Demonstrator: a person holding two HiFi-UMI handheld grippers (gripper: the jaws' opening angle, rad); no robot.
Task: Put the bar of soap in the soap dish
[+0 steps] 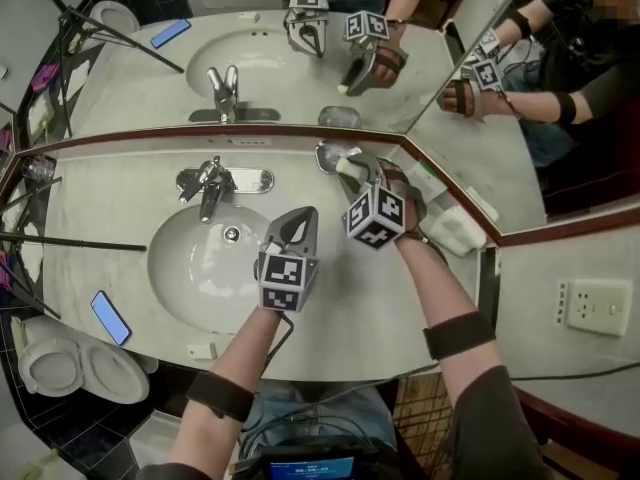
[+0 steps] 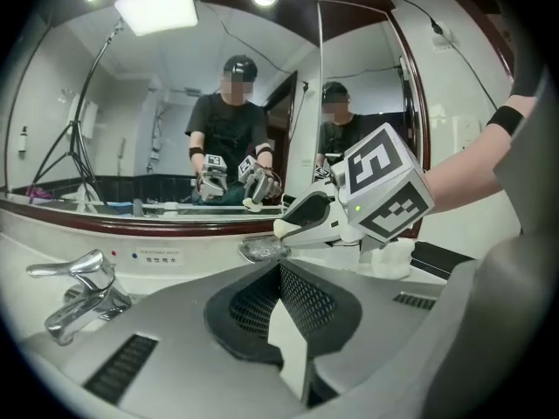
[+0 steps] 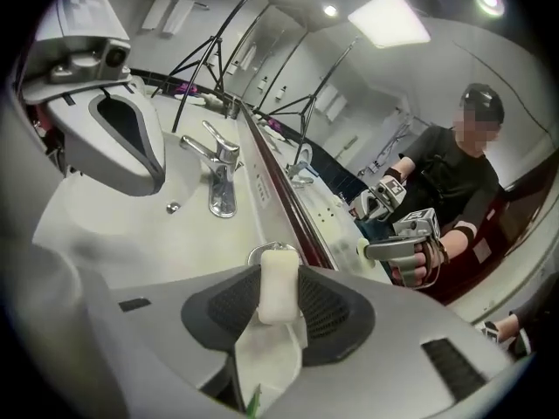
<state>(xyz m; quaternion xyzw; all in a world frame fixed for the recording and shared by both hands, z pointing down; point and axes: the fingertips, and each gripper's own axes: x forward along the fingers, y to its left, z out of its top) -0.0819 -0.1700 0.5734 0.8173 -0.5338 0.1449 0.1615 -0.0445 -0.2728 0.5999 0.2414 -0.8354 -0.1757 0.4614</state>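
Note:
A cream bar of soap (image 3: 279, 285) sits upright between the pads of my right gripper (image 3: 279, 273), which is shut on it. In the head view that gripper (image 1: 354, 169) holds the soap (image 1: 344, 166) just right of the clear glass soap dish (image 1: 327, 154) at the back of the counter, by the mirror. The dish (image 3: 259, 252) peeks out right behind the soap. From the left gripper view, the soap (image 2: 281, 228) hangs just above the dish (image 2: 262, 250). My left gripper (image 1: 297, 220) is shut and empty over the basin's right rim.
A chrome faucet (image 1: 210, 193) stands behind the oval basin (image 1: 190, 273). A blue phone (image 1: 110, 316) lies at the counter's front left. A white folded cloth (image 1: 455, 230) lies right of the dish. Mirrors meet at the back corner. Tripod legs (image 1: 70, 240) cross the left side.

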